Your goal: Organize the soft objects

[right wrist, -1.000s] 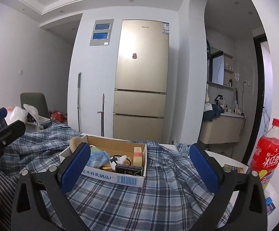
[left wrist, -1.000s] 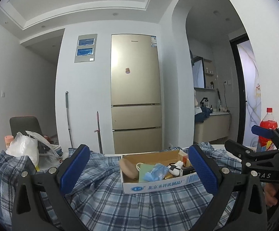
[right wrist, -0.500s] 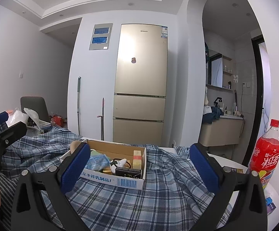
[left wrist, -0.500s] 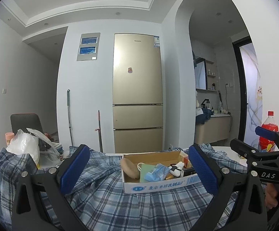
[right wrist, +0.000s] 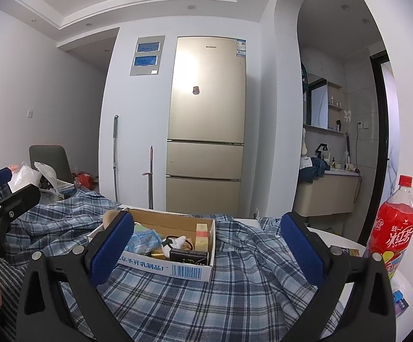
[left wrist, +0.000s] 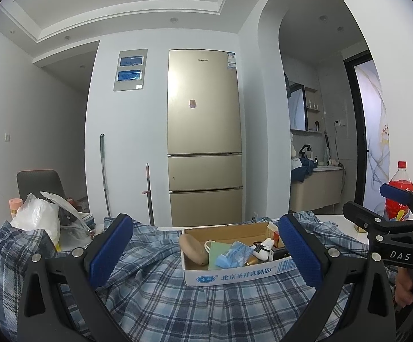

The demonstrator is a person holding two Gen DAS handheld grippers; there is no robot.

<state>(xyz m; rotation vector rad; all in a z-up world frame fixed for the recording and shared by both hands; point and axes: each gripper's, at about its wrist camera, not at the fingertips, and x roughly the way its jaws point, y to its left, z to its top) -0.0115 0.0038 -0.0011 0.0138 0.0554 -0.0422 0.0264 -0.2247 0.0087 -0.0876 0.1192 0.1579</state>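
A blue plaid shirt (left wrist: 178,302) lies spread and rumpled over the table; it also shows in the right wrist view (right wrist: 206,299). A shallow cardboard box (left wrist: 235,273) of small items sits on it, also in the right wrist view (right wrist: 178,269). It holds a tan pad (left wrist: 192,248), a blue packet (left wrist: 232,255) and a black case (right wrist: 188,256). My left gripper (left wrist: 205,252) is open and empty, above the shirt in front of the box. My right gripper (right wrist: 206,249) is open and empty, to the right of the left one.
A red drink bottle (right wrist: 393,228) stands at the table's right edge. White plastic bags (left wrist: 37,218) lie at the far left by a grey chair (left wrist: 40,182). A gold fridge (left wrist: 203,136) stands against the back wall.
Both grippers have tilted slightly upward, so the box sits lower in both views. Both stay open and empty.
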